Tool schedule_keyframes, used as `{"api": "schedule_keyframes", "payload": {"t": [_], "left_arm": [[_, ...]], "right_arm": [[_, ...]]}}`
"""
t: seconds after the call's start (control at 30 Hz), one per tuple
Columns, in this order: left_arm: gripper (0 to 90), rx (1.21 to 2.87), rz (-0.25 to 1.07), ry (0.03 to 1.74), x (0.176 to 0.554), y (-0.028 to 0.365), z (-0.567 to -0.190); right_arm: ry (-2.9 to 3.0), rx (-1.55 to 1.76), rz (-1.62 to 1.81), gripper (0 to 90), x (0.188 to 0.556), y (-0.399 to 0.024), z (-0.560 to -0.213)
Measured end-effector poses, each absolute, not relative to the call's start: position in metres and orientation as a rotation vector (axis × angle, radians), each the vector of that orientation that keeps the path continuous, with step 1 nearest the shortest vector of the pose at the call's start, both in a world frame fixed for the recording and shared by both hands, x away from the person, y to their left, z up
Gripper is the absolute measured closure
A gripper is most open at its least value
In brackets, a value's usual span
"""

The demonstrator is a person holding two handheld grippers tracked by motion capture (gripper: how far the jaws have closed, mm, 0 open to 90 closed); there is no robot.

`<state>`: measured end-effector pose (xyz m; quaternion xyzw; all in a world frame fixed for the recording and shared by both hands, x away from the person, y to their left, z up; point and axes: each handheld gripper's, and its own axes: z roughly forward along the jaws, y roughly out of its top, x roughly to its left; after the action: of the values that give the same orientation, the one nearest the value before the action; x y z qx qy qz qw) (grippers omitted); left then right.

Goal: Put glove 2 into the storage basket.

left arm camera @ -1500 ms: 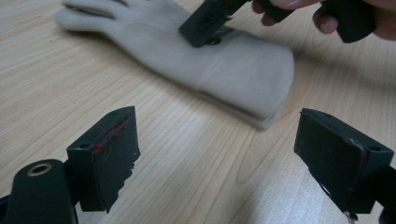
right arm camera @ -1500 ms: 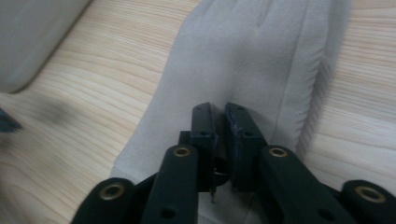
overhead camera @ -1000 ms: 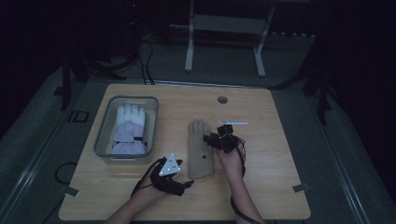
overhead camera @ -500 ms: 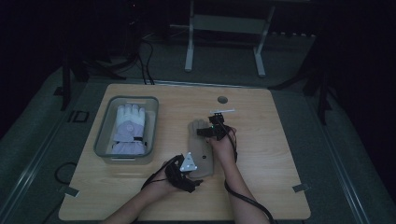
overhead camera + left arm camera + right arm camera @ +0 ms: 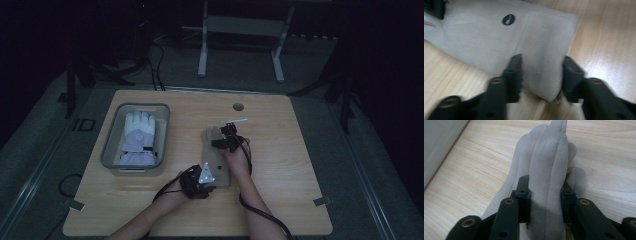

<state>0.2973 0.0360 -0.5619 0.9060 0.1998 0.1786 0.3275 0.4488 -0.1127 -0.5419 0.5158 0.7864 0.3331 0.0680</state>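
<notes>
left gripper [image 5: 540, 75]: jaws just closing, pinching cuff of beige glove [image 5: 499, 40] at lower centre of table [image 5: 300, 150]; right gripper [image 5: 545, 195]: jaws just closing, clamping glove's fingers; risk: thin hold on soft fabric may slip on lifting, glove sagging.

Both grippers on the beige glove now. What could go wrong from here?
1. The left gripper has just closed on the cuff corner of the beige glove; so near the edge, the fabric may slip out on lifting.
2. The right gripper, also just closed, pinches bunched glove fingers; the others lie loose and could drag or snag.
3. The grey bin already holds a white glove; the beige one might drape over its rim.
</notes>
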Motion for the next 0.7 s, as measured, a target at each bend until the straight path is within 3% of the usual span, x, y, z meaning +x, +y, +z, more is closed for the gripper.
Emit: {"api": "schedule_keyframes", "payload": {"t": [0.07,0.13,0.7], "left_arm": [[76.9,2.358,0.444,0.549,0.298,0.038,-0.560],[79.3,2.363,0.438,0.554,0.298,0.041,-0.559],[81.6,2.346,0.546,0.526,0.287,0.058,-0.521]], "right_arm": [[2.372,1.531,1.028,72.2,0.448,-0.113,-0.540],[2.368,1.505,1.064,72.7,0.446,-0.116,-0.537],[2.326,1.416,1.263,73.2,0.437,-0.124,-0.502]]}}
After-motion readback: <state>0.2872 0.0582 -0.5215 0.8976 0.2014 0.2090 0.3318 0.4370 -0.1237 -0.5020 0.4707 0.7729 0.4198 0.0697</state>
